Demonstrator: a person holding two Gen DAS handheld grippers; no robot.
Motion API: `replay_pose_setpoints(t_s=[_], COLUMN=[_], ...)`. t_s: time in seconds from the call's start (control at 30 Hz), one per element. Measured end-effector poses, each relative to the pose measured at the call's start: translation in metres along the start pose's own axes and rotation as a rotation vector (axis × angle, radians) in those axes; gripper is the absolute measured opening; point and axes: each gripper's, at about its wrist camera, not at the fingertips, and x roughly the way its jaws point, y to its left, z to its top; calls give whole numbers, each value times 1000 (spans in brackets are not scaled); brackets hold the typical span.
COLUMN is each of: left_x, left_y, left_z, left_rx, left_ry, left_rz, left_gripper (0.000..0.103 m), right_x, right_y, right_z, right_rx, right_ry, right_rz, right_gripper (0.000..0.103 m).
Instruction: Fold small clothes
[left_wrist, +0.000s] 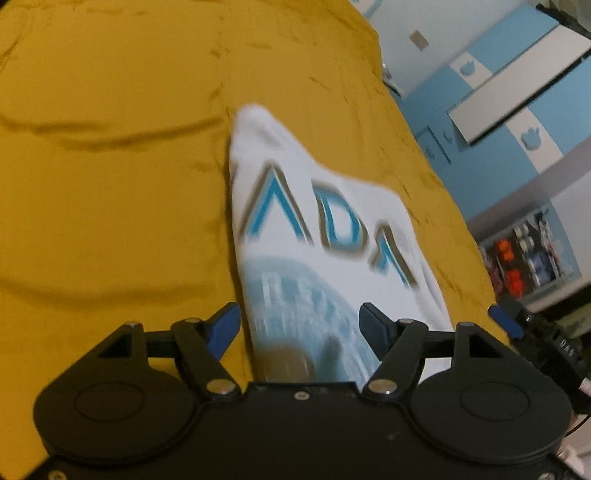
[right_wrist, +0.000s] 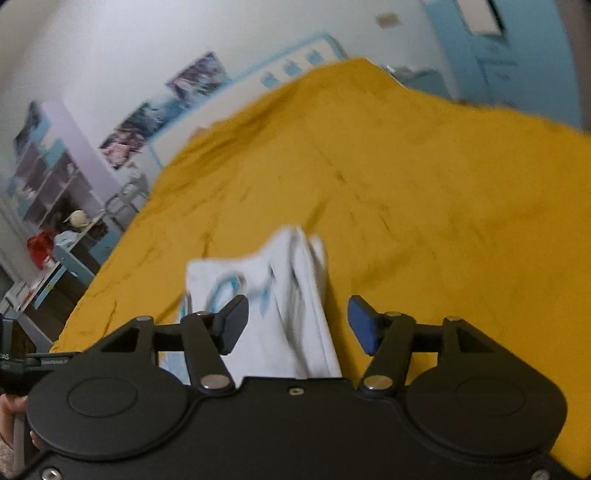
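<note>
Shirt (left_wrist: 314, 236) between spread left hand-held gripper (left_wrist: 300, 326) jaws.

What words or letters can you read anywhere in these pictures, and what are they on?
"ADA": big blue letters on the white shirt lying on the yellow bedspread; blurred, so the last letter is unsure.
Smaller print inside the shirt's blue globe picture: too blurred to read.
White lettering on the right gripper body: too small to read.
Wall posters: unreadable.

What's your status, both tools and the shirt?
Left tool open, right tool open, nothing gripped. White shirt lies bunched on the yellow bedspread, partly folded, between both sets of fingers. Nothing in the way.
</note>
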Motion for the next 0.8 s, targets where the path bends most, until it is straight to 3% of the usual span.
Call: replay_pose_setpoints(t_s=[0.23, 0.4, 0.43, 0.47, 0.5, 0.53, 0.57, 0.63, 0.7, 0.8], left_x=[47, 78, 82, 88, 91, 96, 97, 91, 88, 104], left_y=[24, 45, 47, 50, 50, 50, 51, 49, 46, 41], left_z=[54, 73, 75, 77, 79, 82, 84, 84, 83, 85], left_rx=[-84, -199, -216, -227, -230, -224, -220, -195, -157, -137], left_ry=[-57, -55, -56, -53, -48, -36, -28, -63, -95, -62], left_rz=[45, -13, -19, -29, -45, -64, -71, -122, -159, -88], left_gripper=[72, 72, 72, 65, 52, 25, 21, 20, 20, 26], right_x=[122, 173, 178, 179, 179, 177, 170, 147, 130, 141], right_y=[10, 3, 3, 0, -1, -3, -4, -7, -12, -24], right_z=[40, 40, 40, 38, 37, 37, 37, 39, 40, 31], right_rx=[-141, -113, -111, -101, -93, -87, -86, -80, -44, -26], right_ry=[112, 216, 230, 247, 250, 241, 221, 158, 105, 138], right_rz=[24, 1, 10, 10, 13, 25, 33, 46, 59, 13], right_gripper=[62, 60, 52, 29, 29, 28, 24, 15, 12, 13])
